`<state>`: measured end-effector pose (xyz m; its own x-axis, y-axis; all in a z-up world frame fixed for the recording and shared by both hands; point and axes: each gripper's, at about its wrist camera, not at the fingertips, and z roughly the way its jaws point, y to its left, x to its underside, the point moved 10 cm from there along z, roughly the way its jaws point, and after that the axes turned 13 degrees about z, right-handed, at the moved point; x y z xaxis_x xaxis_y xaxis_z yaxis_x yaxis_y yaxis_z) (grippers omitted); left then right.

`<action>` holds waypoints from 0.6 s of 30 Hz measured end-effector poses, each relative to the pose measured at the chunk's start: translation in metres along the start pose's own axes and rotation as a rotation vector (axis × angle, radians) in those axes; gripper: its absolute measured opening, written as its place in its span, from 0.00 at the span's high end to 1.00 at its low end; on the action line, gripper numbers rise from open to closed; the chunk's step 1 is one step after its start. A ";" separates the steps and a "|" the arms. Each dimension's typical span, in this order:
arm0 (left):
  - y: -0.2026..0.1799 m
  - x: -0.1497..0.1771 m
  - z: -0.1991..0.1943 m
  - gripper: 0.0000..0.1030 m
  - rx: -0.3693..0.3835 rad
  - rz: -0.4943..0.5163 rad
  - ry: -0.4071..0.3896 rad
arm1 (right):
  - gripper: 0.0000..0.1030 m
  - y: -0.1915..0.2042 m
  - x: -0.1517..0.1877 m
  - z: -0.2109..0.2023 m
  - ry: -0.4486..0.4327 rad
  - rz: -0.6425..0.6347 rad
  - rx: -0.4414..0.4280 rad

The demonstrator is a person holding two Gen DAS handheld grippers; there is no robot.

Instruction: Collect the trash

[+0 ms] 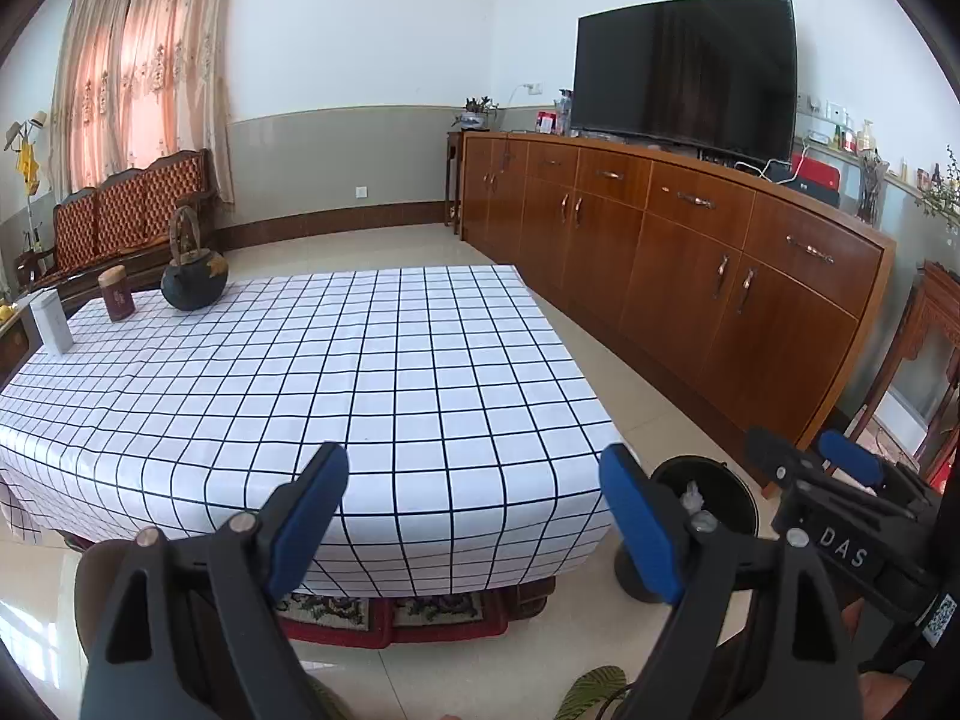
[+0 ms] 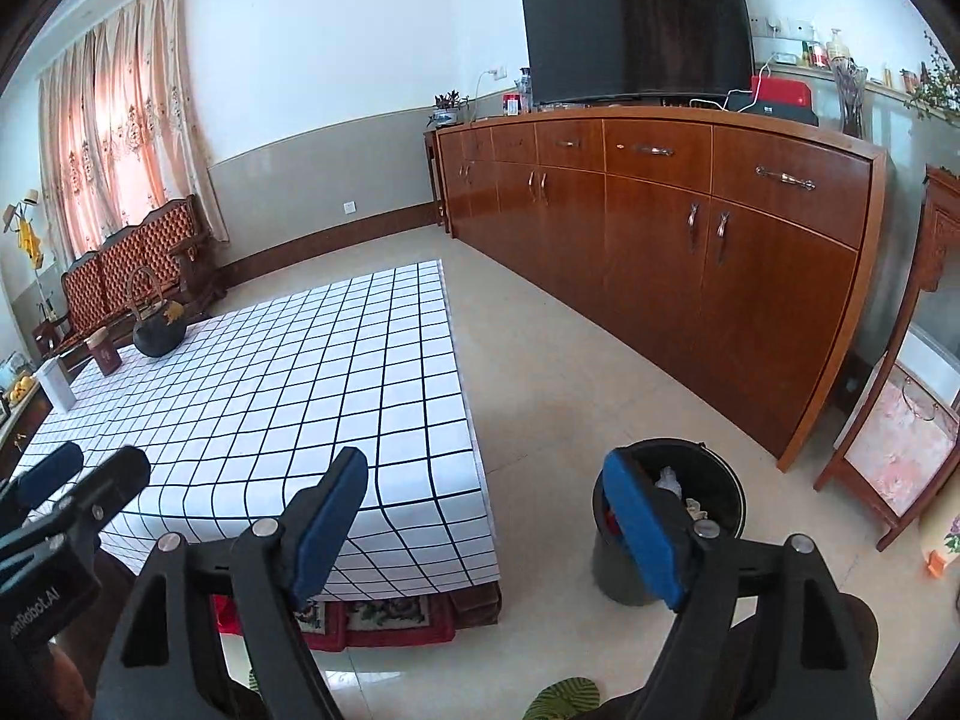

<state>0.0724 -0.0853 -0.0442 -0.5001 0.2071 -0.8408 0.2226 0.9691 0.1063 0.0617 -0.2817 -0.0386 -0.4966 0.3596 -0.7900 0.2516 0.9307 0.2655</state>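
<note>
Holding both tools up over the near end of the counter [image 1: 372, 360], you looked to be at the close of a drop-off: the left hand-held gripper [image 1: 474, 516] stood with its blue pads wide apart and nothing between them, and the right hand-held gripper [image 2: 486, 516] was just as wide and just as empty. The trash you were collecting sat in the bin [image 2: 708, 480], a round, dark, smooth-walled bucket on the floor [image 2: 570, 372] just beside the counter's near right corner; pale crumpled scraps [image 2: 669, 477] showed inside it, with something red lower down that was too hidden to name. By my reading, the counter carried no loose litter: its white cloth with a thin dark grid lay flat and draped softly over the edges, and only three things stood at the far left end, a squat dark kettle [image 1: 195, 282] with a tall hoop handle, a maroon cylindrical tin [image 1: 115, 294] and a slim pale box [image 1: 51, 321]. Those looked like keepers, not rubbish. Your next move called for a scan of the glossy tiled floor and the patterned rug [image 2: 372, 612] under the counter for anything missed; any paper found would crush easily, so a light pinch would have served.
</note>
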 end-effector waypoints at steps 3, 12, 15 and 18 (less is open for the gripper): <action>0.002 0.001 0.001 0.16 0.009 -0.009 0.005 | 0.20 0.000 0.001 0.001 0.002 -0.004 0.001; 0.008 0.001 -0.003 0.16 -0.008 -0.030 -0.001 | 0.20 0.003 0.001 0.000 -0.001 -0.012 0.001; 0.010 0.002 -0.004 0.16 -0.012 -0.041 -0.002 | 0.20 0.003 0.001 -0.002 -0.007 -0.015 0.004; 0.011 0.002 -0.004 0.16 -0.014 -0.042 -0.001 | 0.20 0.004 0.000 -0.002 -0.009 -0.019 0.006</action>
<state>0.0701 -0.0739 -0.0425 -0.5078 0.1661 -0.8453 0.1898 0.9787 0.0783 0.0615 -0.2776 -0.0364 -0.4934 0.3414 -0.8000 0.2474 0.9368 0.2472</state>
